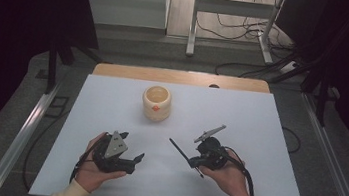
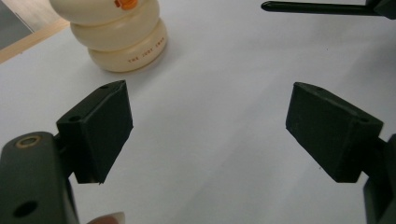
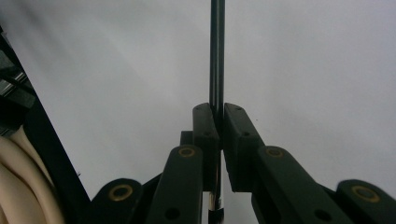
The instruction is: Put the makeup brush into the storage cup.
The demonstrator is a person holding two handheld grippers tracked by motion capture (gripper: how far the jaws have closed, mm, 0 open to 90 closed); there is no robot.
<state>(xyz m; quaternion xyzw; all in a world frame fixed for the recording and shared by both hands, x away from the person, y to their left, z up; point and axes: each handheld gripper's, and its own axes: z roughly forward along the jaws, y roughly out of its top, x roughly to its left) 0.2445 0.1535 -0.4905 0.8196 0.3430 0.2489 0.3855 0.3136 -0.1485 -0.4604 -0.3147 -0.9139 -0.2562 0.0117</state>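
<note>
White tabletop (image 1: 240,116) fills the foreground, with a wooden edge, a grey floor and loose cables beyond it. At the left, the left gripper (image 1: 132,149) rests low on the sheet in the person's left hand (image 1: 95,169), jaws spread wide with nothing between them. Up the table from it, between the two grippers, stands a cream ribbed pot (image 1: 155,103) with an orange mark on its front, well apart from both. At the right, the right gripper (image 3: 218,122) is clenched on a thin black rod (image 3: 217,51); in the high view the rod (image 1: 178,149) slants from its jaws up and to the left, ending between the two grippers and short of the pot.
</note>
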